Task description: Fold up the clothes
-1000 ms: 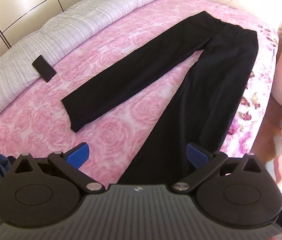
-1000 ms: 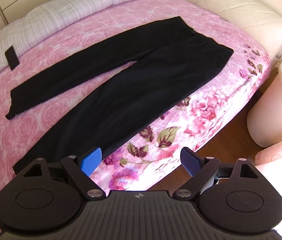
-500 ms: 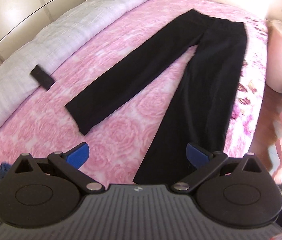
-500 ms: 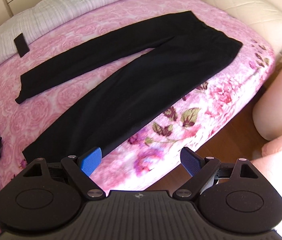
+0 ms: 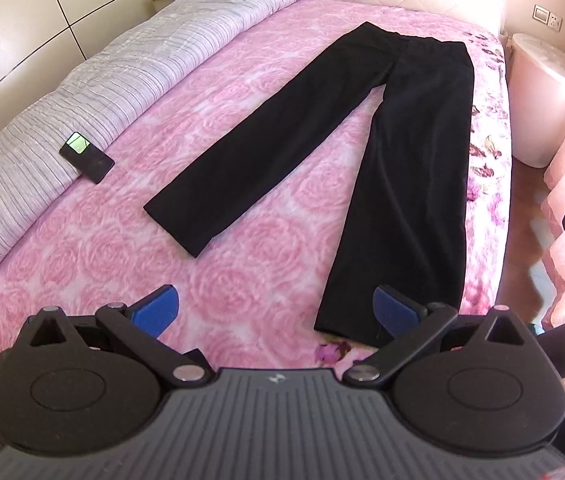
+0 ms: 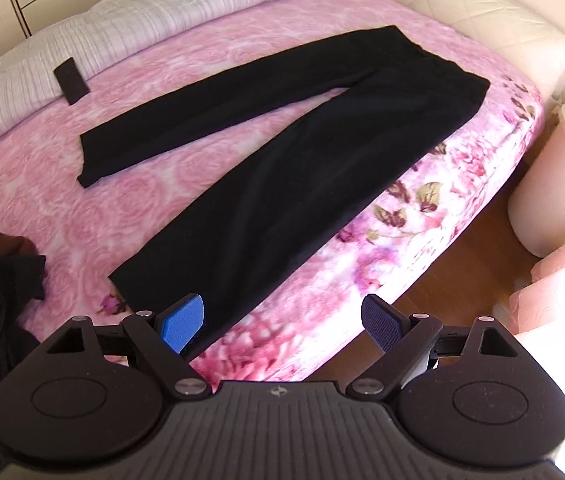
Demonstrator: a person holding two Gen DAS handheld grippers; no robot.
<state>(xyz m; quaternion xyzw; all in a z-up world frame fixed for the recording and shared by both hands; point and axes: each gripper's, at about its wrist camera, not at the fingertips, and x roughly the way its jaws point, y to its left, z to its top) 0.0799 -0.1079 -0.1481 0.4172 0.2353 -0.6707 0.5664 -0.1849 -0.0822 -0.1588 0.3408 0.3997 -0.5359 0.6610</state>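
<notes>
Black trousers (image 5: 362, 152) lie flat, legs apart, on the pink bed (image 5: 94, 248); your left hand-held gripper (image 5: 276, 312) and right hand-held gripper (image 6: 282, 318) hover spread, empty — folding not begun; next, likely pinch a hem.

The trousers (image 5: 410, 168) are matt black cloth on a quilted, rose-patterned pink bedspread (image 5: 94, 248). A glossy phone (image 5: 86, 157) rests against a ribbed grey duvet (image 5: 130, 60). The floor (image 6: 470, 264) looks like polished wood.
</notes>
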